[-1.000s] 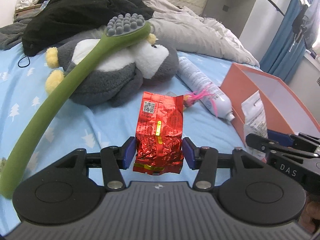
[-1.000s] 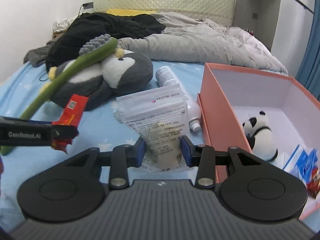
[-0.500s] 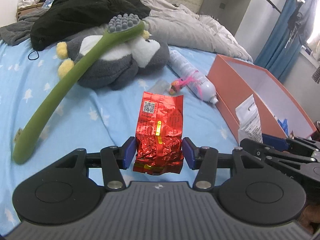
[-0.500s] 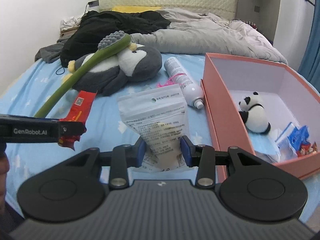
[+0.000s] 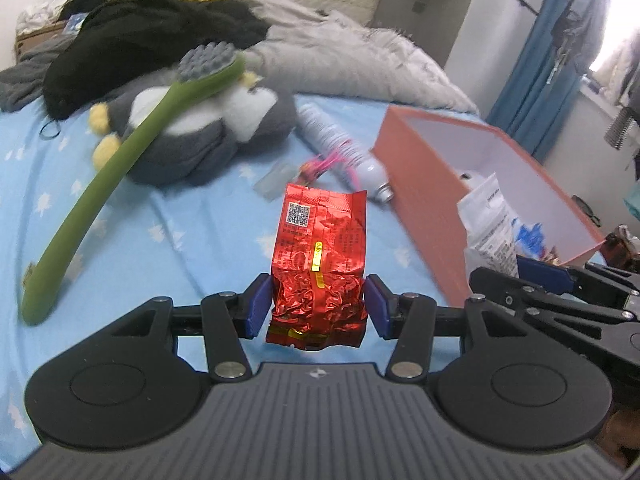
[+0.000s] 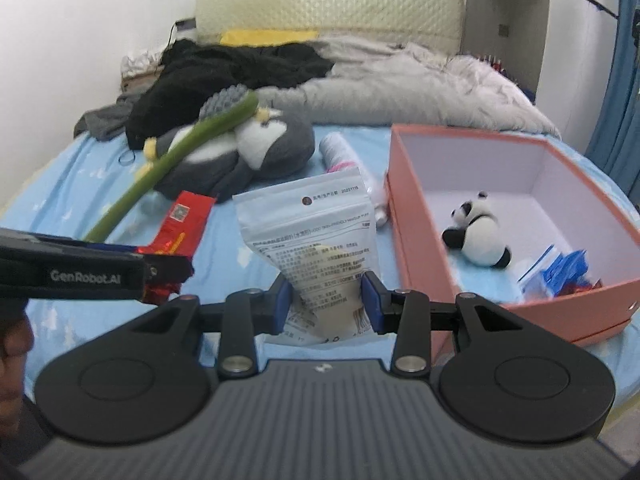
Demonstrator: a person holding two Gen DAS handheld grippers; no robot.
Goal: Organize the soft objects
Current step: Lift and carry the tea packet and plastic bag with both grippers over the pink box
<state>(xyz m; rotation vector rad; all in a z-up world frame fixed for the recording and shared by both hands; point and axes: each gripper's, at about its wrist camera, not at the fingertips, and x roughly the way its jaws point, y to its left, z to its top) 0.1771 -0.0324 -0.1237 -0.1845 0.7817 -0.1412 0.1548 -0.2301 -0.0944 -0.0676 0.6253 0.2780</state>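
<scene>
Left wrist view: the left tool point(image 5: 318, 306) is clamped on a crinkled red foil packet point(image 5: 318, 264) with a small square code printed near its top, both blue pads pressed against its lower sides, and the packet stands upright above the bed's light blue sheet with white star prints point(image 5: 180, 232). Beyond it, a long green soft-handled brush with a grey nubbed head point(image 5: 132, 156) leans across a grey and white plush penguin with yellow feet point(image 5: 208, 128). A white spray bottle with a pink tassel around it point(image 5: 340, 148) lies between the penguin and an open salmon-pink cardboard box with a white inside point(image 5: 416, 184). A rumpled grey duvet point(image 5: 352, 64) and a heap of black clothing point(image 5: 152, 32) fill the far end of the bed.

In the right wrist view, the right tool point(image 6: 328, 304) is closed on a white resealable pouch with dark printed text point(image 6: 316, 240), gripping its lower part from both sides; the pouch is held upright just left of the box's near corner. Inside the box, a small black and white plush panda point(image 6: 478, 232) lies on its side, with blue and white wrappers point(image 6: 560, 268) in the near right corner. The left tool and its red packet appear at the left edge of this view, beside the pouch but apart from it.
</scene>
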